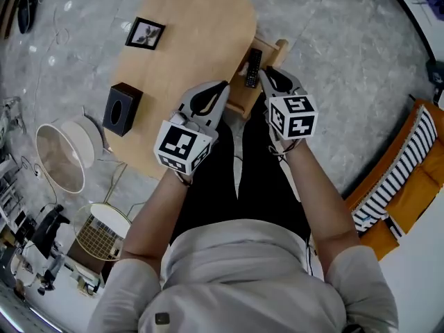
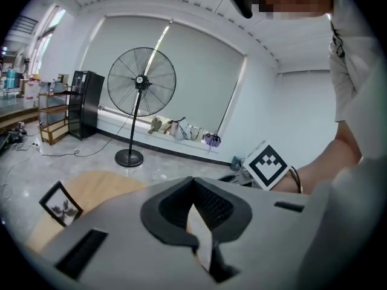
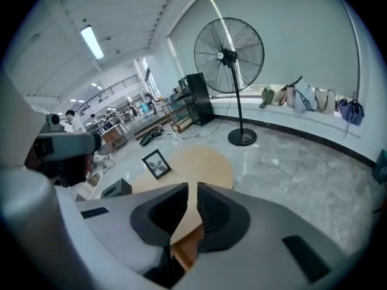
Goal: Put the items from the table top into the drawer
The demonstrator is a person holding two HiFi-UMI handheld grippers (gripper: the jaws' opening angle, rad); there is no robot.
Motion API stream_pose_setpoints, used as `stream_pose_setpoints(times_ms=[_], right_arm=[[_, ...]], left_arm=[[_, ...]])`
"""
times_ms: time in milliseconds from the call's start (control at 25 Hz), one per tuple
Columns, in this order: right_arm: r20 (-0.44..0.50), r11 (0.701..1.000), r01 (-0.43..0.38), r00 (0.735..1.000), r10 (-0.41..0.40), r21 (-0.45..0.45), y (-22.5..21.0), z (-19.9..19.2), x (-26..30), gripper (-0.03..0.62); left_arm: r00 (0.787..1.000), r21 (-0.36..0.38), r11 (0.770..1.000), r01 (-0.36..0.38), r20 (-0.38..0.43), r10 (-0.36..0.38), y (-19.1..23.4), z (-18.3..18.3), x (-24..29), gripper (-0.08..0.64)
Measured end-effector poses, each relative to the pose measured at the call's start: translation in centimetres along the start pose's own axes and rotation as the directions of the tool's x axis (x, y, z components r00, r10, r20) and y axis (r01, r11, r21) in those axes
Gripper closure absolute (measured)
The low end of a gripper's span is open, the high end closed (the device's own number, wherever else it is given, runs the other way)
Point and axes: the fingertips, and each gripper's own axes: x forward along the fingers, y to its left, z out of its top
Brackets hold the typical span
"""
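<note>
On the oval wooden table (image 1: 194, 26) stand a framed picture (image 1: 145, 33) at the far left and a black tissue box (image 1: 123, 108) at the left edge. A black remote (image 1: 253, 68) lies in the open drawer (image 1: 280, 46) at the table's near side. Both grippers are raised above my lap, near the drawer. My left gripper (image 1: 224, 87) (image 2: 193, 180) has its tips together and holds nothing. My right gripper (image 1: 269, 72) (image 3: 192, 187) shows a narrow slit between its tips, with nothing in it. The picture (image 3: 156, 163) and the box (image 3: 117, 189) lie beyond its jaws.
A white round shade (image 1: 59, 155) and a wire basket (image 1: 100, 231) stand on the floor at the left. An orange seat with a striped cushion (image 1: 402, 172) is at the right. A standing fan (image 2: 141, 83) (image 3: 228, 56) is across the grey floor beyond the table.
</note>
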Motion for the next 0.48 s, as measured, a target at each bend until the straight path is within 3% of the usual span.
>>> stream_pose_setpoints(times_ms=[240,480], right_arm=[[0.085,0.982,-0.098,0.99,0.113,-0.158,6.4,7.3,-8.4,0.56],[0.199,0.929,-0.158,0.952,0.234,-0.336,12.1,14.6,-16.0,0.561]], left_arm=[[0.996,0.052,0.999,0.0,0.087,-0.004,-4.3,8.1,-5.4,0.551],[0.986,0.111,0.993,-0.039,0.166,0.02,-6.5,14.9,-11.1,0.551]])
